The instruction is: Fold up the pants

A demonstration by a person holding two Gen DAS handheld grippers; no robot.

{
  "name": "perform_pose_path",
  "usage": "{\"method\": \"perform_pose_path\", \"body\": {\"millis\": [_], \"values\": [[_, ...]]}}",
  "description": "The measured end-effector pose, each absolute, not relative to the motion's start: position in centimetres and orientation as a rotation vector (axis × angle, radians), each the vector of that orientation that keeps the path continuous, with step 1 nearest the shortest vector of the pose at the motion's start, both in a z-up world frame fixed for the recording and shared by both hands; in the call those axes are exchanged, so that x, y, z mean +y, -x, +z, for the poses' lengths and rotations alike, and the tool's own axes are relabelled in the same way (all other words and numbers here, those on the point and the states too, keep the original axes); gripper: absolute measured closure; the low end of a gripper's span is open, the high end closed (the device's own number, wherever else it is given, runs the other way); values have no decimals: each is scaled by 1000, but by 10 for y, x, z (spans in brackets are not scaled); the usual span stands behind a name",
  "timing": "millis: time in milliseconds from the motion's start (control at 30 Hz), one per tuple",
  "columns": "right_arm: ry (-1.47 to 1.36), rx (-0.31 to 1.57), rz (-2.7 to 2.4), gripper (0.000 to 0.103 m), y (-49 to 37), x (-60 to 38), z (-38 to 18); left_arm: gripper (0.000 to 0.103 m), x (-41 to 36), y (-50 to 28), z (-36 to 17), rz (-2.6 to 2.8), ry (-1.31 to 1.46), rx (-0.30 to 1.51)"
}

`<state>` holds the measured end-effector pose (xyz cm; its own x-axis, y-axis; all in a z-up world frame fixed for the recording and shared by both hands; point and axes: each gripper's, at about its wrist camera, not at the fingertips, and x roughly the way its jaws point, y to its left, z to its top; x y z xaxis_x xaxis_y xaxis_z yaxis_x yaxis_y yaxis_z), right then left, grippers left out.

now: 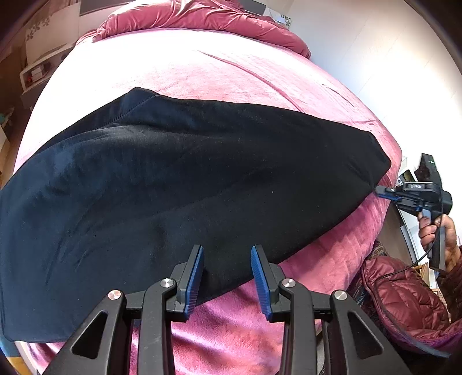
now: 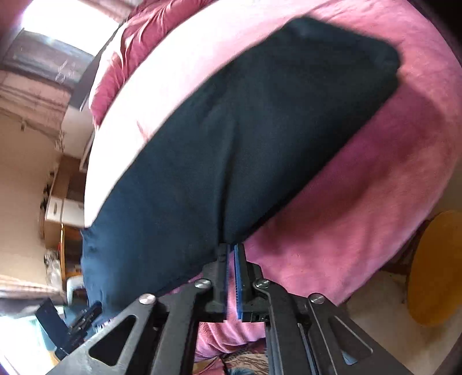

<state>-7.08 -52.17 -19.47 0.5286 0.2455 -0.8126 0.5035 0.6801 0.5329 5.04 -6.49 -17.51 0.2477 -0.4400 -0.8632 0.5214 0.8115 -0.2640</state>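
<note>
Right wrist view: the right tongs are clenched on the near corner of the dark pants, whose long axis runs away up and to the right across the pink bed. The left tongs stand parted over the pants' near edge, gripping nothing, so the right hand is the one placed to carry its end over

- Open pink bedspread beyond the dark pants, clear up to the bunched red duvet at the head.
- Bare strip of bedspread on the near side, along the pants' edge.
- Off the bed's right edge: crowded by a maroon puffer jacket and trailing cable.
- Round yellow stool close beside the bed.
</note>
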Motion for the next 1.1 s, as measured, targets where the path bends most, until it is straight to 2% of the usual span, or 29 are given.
{"method": "perform_pose_path", "body": {"millis": [33,167,200,333,367,400,433,500,633,667,733,800,967,1100], "values": [[-860,1005,-203,88,76,-533,-191,69,-65,-51,-175,-655,-80,1146],[-932,866,-411,57,91,-596,-177,69,-71,-50,-176,-658,-87,1147],[-946,848,-447,56,93,-608,-177,69,-72,-50,-176,-658,-88,1148],[-992,810,-557,56,87,-651,-183,69,-72,-53,-179,-644,-94,1164],[-988,812,-585,62,83,-659,-184,69,-72,-53,-180,-639,-94,1170],[-985,810,-598,85,80,-665,-185,69,-72,-53,-181,-634,-94,1173],[-964,823,-614,95,76,-669,-185,69,-72,-53,-182,-631,-95,1175],[-896,872,-661,97,64,-666,-188,69,-70,-53,-182,-622,-93,1178],[-966,913,-687,97,66,-672,-215,69,-58,-57,-180,-589,-56,1178],[-971,904,-688,94,68,-673,-213,69,-54,-58,-180,-575,-43,1179],[-959,909,-687,84,75,-673,-207,69,-40,-61,-180,-537,4,1184],[-895,919,-712,63,87,-672,-193,69,-21,-65,-178,-504,60,1181],[-645,902,-736,62,87,-641,-140,69,12,-67,-168,-440,99,1132],[-499,943,-430,62,39,-576,-114,69,28,-66,-164,-410,61,1124]]}}
